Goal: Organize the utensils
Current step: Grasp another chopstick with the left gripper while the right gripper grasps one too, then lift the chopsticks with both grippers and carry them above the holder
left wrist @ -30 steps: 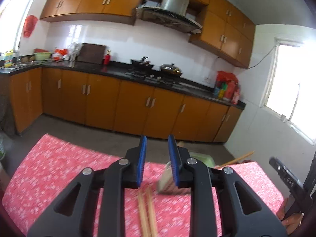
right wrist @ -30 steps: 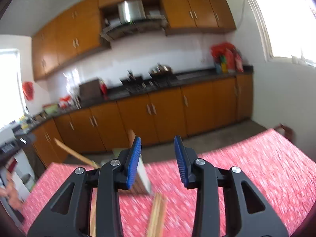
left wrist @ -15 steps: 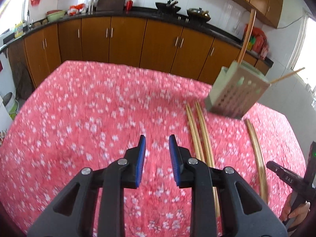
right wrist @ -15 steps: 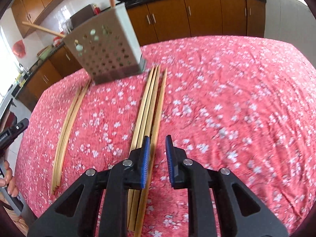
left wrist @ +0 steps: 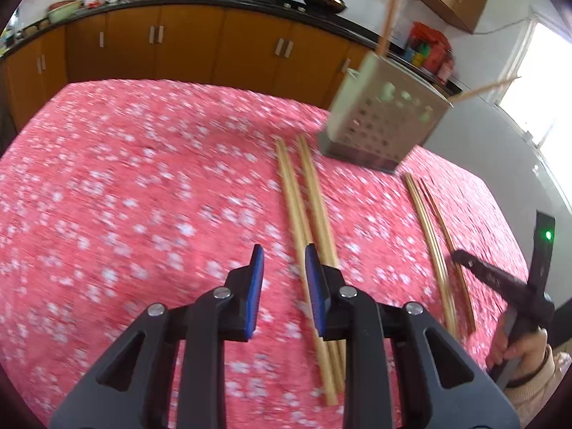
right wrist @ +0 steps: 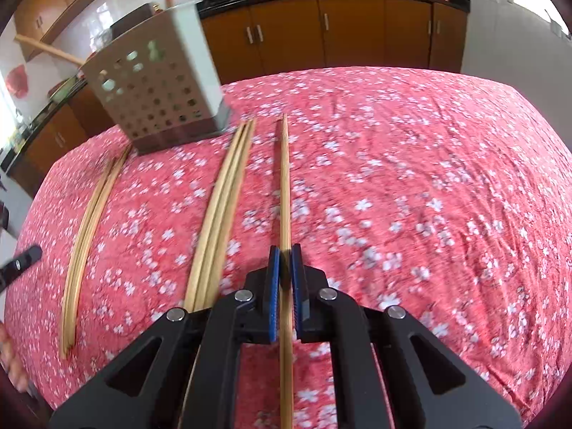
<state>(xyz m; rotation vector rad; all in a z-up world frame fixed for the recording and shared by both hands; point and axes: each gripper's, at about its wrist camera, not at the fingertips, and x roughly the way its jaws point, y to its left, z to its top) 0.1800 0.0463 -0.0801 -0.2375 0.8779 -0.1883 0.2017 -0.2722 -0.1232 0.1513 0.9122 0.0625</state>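
Bamboo, pale and long: one single bamboo chopstick [right wrist: 285, 193] runs up the middle of the right wrist view, and we see the right gripper [right wrist: 285, 252] pinched nearly shut around it, blue pads against its sides. Half a second ago that stick lay touching the bundle of bamboo chopsticks [right wrist: 223, 207] just left of centre; now we see it set apart from them, with red cloth between. The jaws then stood a little wider, over the bundle's near end.

Left gripper [left wrist: 283, 254], lower centre of its view: jaws parted by a moderate gap, holding nothing. We note it sits closer to the table than before, its right pad just beside the near chopsticks [left wrist: 307, 214].

Perforated grey metal utensil holder [right wrist: 153, 93] stands upper left in the right view, upper right in the left view [left wrist: 386, 121], with sticks already rising from it. Red floral tablecloth [right wrist: 429, 178] covers the table.

Only the left view shows the right hand [left wrist: 518, 350] at the lower right edge, gripping a black handle with a green light. Only the right view shows the clamp on the stick. Both show the third pair of chopsticks [right wrist: 89, 225] towards the table's side.

We can read no writing or labels; the left view is motion-blurred.
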